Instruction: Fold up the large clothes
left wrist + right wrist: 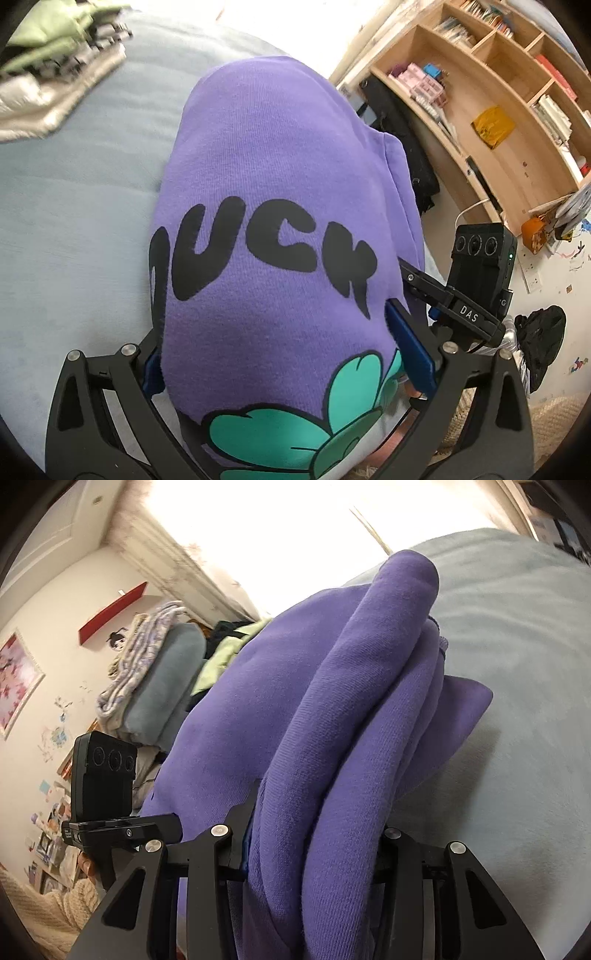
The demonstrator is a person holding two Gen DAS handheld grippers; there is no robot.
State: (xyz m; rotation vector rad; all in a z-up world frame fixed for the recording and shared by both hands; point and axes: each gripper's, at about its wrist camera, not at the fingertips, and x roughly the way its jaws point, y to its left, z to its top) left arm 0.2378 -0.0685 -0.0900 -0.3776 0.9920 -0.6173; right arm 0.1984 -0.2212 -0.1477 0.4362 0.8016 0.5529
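Left wrist view: the purple sweatshirt [266,177] fills the middle of the picture, a thick folded bundle sitting between the fingers of the left gripper [284,339]. The blue pads [410,354] stand fairly wide and press against the fabric on both sides, so the gripper holds the bundle. The garment stretches away from the gripper over a pale blue bed cover [74,192]. Black printed letters on the cloth read "UCK", with a further letter partly cut off at the left, and a teal flower print [295,432] sits near the bottom. Just to the right, the right gripper [417,280] reaches into the sweatshirt's edge; its bar reads "DAS". A stack of folded clothes [62,66] lies on the bed at far left, well apart. A wooden bookshelf [509,110] stands on the right beyond the bed.

Right wrist view: rolled purple folds of the sweatshirt [332,757] run straight up from between the right gripper's [310,853] fingers, which are narrowed and clamped on the thick layers. The garment covers the pads. The left gripper's camera block [103,775] shows at left, beside the cloth. Folded blankets [155,686] are piled behind, and a pink framed picture [18,679] hangs on the wall.
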